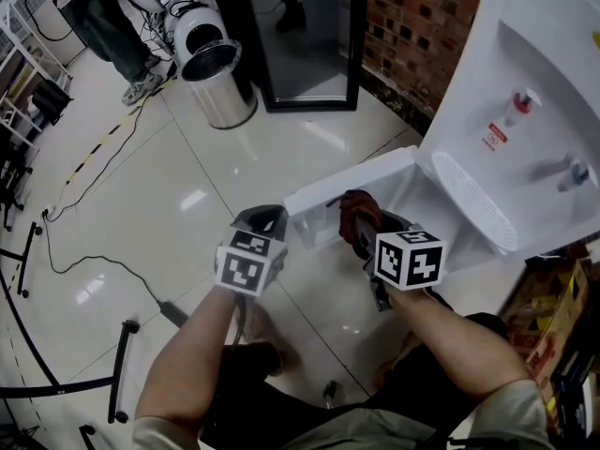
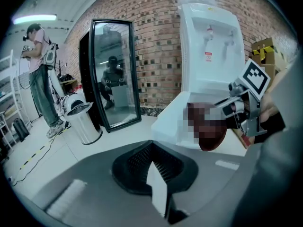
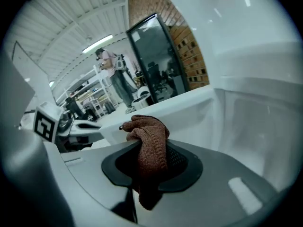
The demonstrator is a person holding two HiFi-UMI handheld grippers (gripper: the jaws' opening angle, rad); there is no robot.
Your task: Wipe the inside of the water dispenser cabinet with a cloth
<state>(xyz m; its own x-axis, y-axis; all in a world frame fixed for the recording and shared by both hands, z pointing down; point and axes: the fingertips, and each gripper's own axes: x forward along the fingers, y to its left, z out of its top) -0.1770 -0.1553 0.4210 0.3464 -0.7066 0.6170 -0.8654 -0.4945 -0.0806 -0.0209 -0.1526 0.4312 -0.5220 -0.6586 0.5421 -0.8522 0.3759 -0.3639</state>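
The white water dispenser point(image 1: 525, 111) stands at the right with its low cabinet door point(image 1: 356, 181) swung open toward me. My right gripper point(image 1: 366, 237) is shut on a brown knitted cloth point(image 1: 358, 216), which it holds at the cabinet's opening just behind the door. In the right gripper view the cloth point(image 3: 149, 145) bunches up between the jaws, with the white cabinet interior point(image 3: 255, 126) to its right. My left gripper point(image 1: 265, 221) is shut and holds nothing, close to the door's left corner. The left gripper view shows the dispenser point(image 2: 208, 46) and the cloth point(image 2: 215, 136) ahead.
A steel bin point(image 1: 217, 82) and a black-framed glass panel point(image 1: 300, 36) stand at the back by the brick wall point(image 1: 422, 17). A cable point(image 1: 84, 261) runs over the tiled floor at the left. Cardboard boxes point(image 1: 553, 317) sit at the right. A person point(image 1: 103, 17) stands far left.
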